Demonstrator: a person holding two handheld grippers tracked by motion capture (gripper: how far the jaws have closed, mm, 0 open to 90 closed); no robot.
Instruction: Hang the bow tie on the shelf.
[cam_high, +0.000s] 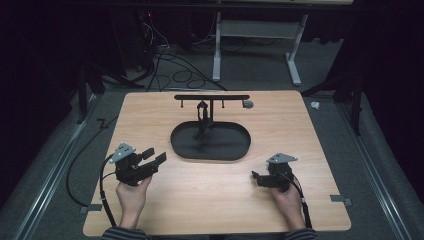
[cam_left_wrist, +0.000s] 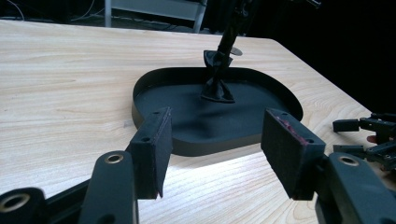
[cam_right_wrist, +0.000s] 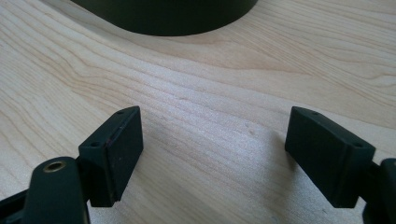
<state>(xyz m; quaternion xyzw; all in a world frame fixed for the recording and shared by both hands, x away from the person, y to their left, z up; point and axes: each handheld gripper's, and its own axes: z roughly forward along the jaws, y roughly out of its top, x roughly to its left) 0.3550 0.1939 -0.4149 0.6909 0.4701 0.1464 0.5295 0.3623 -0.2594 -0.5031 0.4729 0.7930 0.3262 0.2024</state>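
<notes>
Black cloth, twisted round the post of the dark T-shaped stand (cam_high: 211, 100), droops into the black oval tray (cam_high: 235, 150) mid-table; that dangling cloth (cam_left_wrist: 216, 84) is my target. My left gripper (cam_high: 153, 156) and right gripper (cam_high: 256, 176) both gape, empty. I judge this the approach: next, reach forward and pinch the fabric.

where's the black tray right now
In the high view the black oval tray lies mid-table under the black stand, beyond and between the left gripper and right gripper.
</notes>
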